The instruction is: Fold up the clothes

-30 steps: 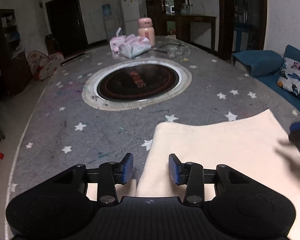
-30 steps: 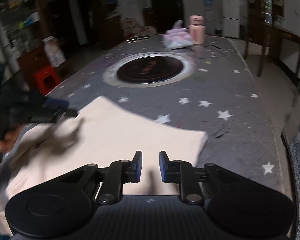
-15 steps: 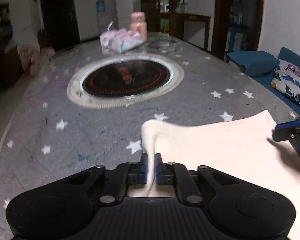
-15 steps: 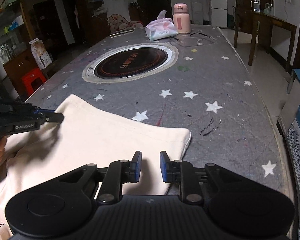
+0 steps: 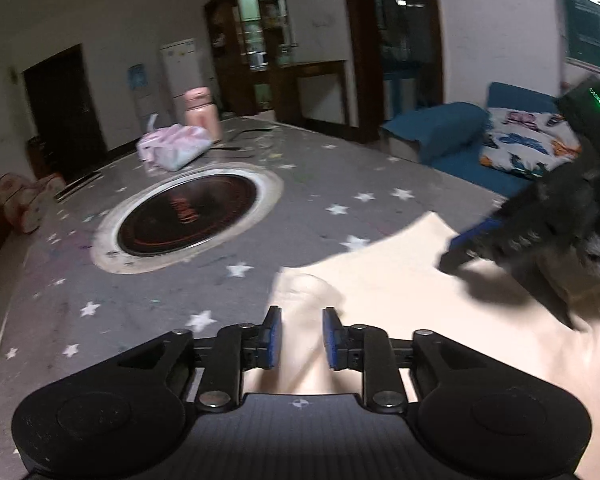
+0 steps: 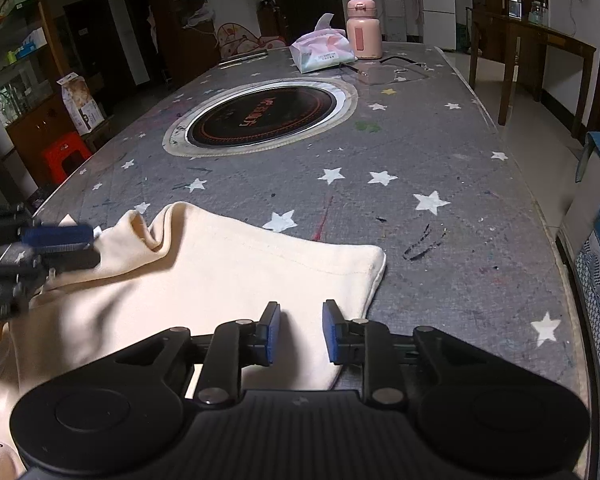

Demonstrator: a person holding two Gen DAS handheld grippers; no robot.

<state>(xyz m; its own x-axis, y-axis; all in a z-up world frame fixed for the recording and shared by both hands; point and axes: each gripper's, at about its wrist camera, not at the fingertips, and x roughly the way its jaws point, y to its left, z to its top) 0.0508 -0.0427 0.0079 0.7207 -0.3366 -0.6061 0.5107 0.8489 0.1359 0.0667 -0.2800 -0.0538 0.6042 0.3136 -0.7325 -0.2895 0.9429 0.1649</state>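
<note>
Cream garment (image 6: pixel 220 280) lies flat on the near end of the table (image 6: pixel 440 184), filling lower left to lower centre of the rt wrist frame; long axis runs from lower left up toward the right-centre, ending in a squared, stitched hem corner (image 6: pixel 376 258) pointing at the frame's right. Far edge runs diag. from a bunched, rolled-over lump (image 6: pixel 156 228) at left-centre down to that corner. In the lt wrist frame the same cloth (image 5: pixel 400 280) fills lower right, w/ a soft raised fold (image 5: pixel 308 288) just ahead of the fingers. Left gripper (image 5: pixel 301 338): jaws opening, blue pads apart, cloth lying between them but not pressed. Right gripper (image 6: pixel 301 332): jaws opening too, pads spread over the garment's near-right edge, no pinch seen. Rt unit also shows blurred at right of the lt frame, over the cloth's far corner. Fabric: thick, matte, sweatshirt-like knit, one seam line parallel to the hem. Table cover: grey, quilted, white stars, pen marks and stains. Room: wide bare strip of cover right of and beyond the hem corner; round black induction plate (image 6: pixel 260 118) w/ metal ring sits mid-table, well apart from the cloth. Tissue pack (image 6: pixel 324 54) and pink bottle (image 6: pixel 364 28) touching-close at the far end. Table's right edge near, curving down frame right.
</note>
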